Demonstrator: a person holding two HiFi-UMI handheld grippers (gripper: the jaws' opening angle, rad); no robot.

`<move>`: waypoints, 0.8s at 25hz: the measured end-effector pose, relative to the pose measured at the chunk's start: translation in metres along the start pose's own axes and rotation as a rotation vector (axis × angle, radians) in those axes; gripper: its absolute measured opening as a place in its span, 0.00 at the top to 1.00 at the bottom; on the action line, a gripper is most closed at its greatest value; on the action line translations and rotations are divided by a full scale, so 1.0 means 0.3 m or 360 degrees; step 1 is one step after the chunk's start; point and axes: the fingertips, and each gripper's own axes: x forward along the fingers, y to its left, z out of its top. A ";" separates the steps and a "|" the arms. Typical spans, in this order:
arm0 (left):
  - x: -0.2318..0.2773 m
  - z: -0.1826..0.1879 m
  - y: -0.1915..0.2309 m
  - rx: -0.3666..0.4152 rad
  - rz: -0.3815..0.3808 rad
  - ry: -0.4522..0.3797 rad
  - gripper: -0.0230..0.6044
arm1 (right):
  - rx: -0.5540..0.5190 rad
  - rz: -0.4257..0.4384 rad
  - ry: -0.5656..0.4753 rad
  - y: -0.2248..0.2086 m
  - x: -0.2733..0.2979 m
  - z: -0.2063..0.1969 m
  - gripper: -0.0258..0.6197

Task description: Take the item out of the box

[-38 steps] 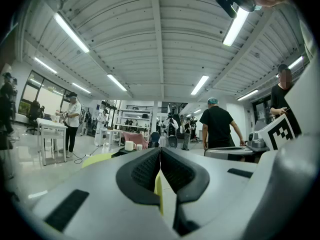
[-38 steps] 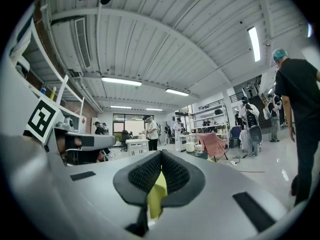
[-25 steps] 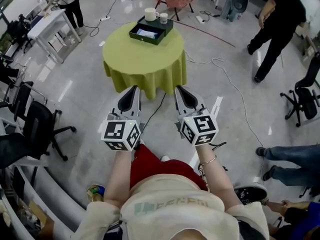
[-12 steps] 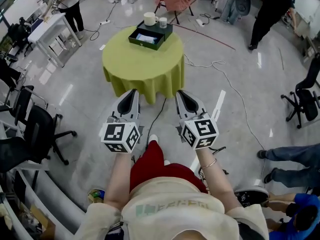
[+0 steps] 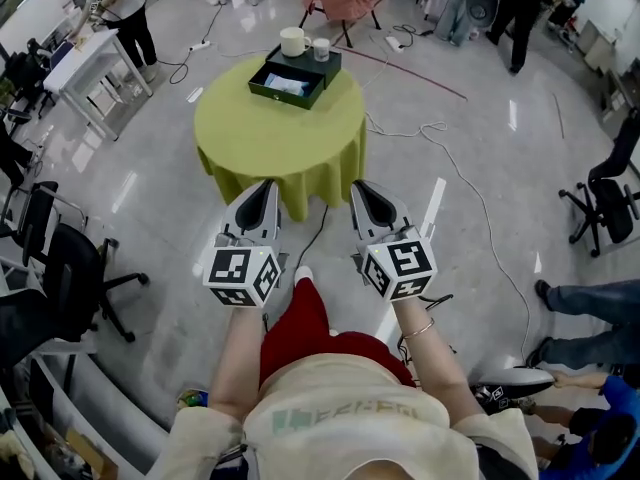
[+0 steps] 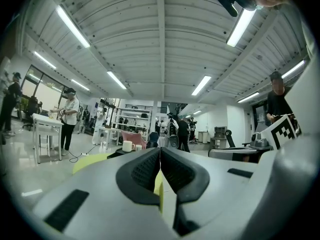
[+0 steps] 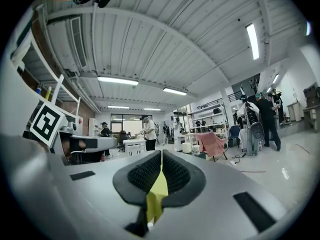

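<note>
**A:** Where's the box?

**B:** On the round desk (image 5: 280, 138), the one with the yellow-green cloth. The box (image 5: 280, 95) sits toward the far edge with its top open. Something pale (image 5: 288, 84) lies inside it (too small from here to say what). A mug (image 5: 293, 41) and a smaller cup (image 5: 321, 48) stand just behind it.

**A:** And the tools?

**B:** The left tool (image 5: 268, 181) is clenched, jaws pressed together with nothing between them. The right tool (image 5: 357, 183) is the same, closed and empty. The person holds both out side by side, over the floor and well short of the desk.

**A:** Progress, then?

**B:** None to note, I'd judge. The item is in the box, untouched, and neither tool is near it. Everything is left to do: get to the desk, open a tool, reach into the box, grip the item and lift it clear.
</note>
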 end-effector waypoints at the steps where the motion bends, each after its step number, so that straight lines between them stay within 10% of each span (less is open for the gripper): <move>1: 0.025 -0.001 0.021 -0.0004 0.0000 0.0005 0.92 | 0.0001 0.0006 0.0007 -0.003 0.034 -0.002 0.90; 20: 0.483 -0.022 0.454 -0.0012 -0.0027 0.0105 0.92 | 0.0041 0.0005 0.0078 -0.109 0.677 -0.012 0.90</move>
